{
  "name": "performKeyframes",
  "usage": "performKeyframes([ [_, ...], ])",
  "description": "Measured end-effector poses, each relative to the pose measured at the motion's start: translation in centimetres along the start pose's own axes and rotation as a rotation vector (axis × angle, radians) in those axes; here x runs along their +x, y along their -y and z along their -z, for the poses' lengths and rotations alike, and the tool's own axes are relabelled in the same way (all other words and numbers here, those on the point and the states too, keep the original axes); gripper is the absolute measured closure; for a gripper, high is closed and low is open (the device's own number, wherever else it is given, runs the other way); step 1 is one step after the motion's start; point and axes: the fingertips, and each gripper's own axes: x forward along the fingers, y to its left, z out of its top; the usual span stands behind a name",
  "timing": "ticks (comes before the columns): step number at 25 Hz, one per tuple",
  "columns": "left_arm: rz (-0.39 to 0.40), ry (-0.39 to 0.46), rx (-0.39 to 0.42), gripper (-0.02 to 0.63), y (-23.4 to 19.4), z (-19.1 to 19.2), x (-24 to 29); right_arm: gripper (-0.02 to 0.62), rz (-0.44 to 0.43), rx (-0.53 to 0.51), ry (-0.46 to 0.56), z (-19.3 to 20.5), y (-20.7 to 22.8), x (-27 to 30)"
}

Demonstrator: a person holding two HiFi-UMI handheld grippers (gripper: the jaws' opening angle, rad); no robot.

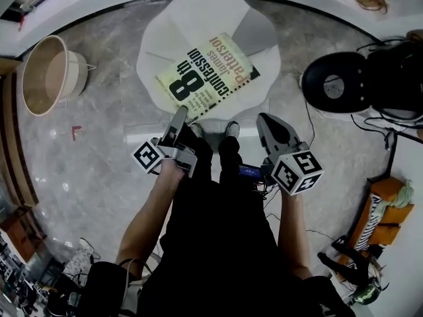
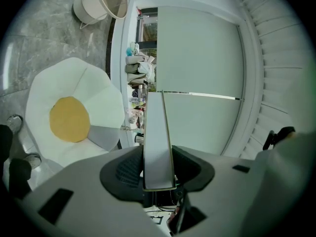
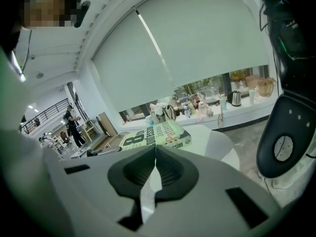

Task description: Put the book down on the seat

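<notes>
Head view, book (image 1: 208,78) face-up, long axis diagonal

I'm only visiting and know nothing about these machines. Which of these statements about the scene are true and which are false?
1. The left gripper has its jaws clamped on the book. True.
2. The right gripper is gripping the book too. False: its jaws are closed together on nothing, clear of the book.
3. The book is open, with its pages showing. False: it is closed, with its printed cover facing up.
4. The seat below the book is white. True.
5. A round tub stands on the floor on the person's left. True.
</notes>
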Motion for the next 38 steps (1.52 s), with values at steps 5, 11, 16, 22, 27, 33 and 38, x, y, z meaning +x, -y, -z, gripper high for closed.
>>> performKeyframes([
  [5,0.008,-0.005,0.017,0.427,-0.3,-0.2,0.5,0.578,-0.014,0.011,-0.026,0.6,0.1,0.1],
  [11,0.015,0.031,-0.015,0.427,-0.3,0.3,0.3,0.578,-0.048,0.028,-0.066,1.2,0.0,0.1],
  [16,0.005,0.052,-0.046,0.426,-1.7,0.6,0.1,0.58,-0.07,0.017,-0.124,1.9,-0.7,0.3],
  [22,0.008,0.023,-0.036,0.428,-1.1,0.1,0.0,0.58,-0.079,-0.017,-0.155,0.7,-3.3,-0.7],
  [27,0.024,0.022,-0.022,0.426,-1.1,0.1,-0.3,0.58,-0.102,-0.014,-0.167,1.8,-3.7,-1.7],
  [33,0.047,0.01,0.014,0.426,-0.9,-0.1,0.3,0.58,-0.107,0.023,-0.145,2.5,-3.0,-1.6],
  [38,0.056,-0.002,0.028,0.426,-1.1,-0.1,0.3,0.58,-0.106,0.048,-0.169,3.5,-2.9,-1.4],
])
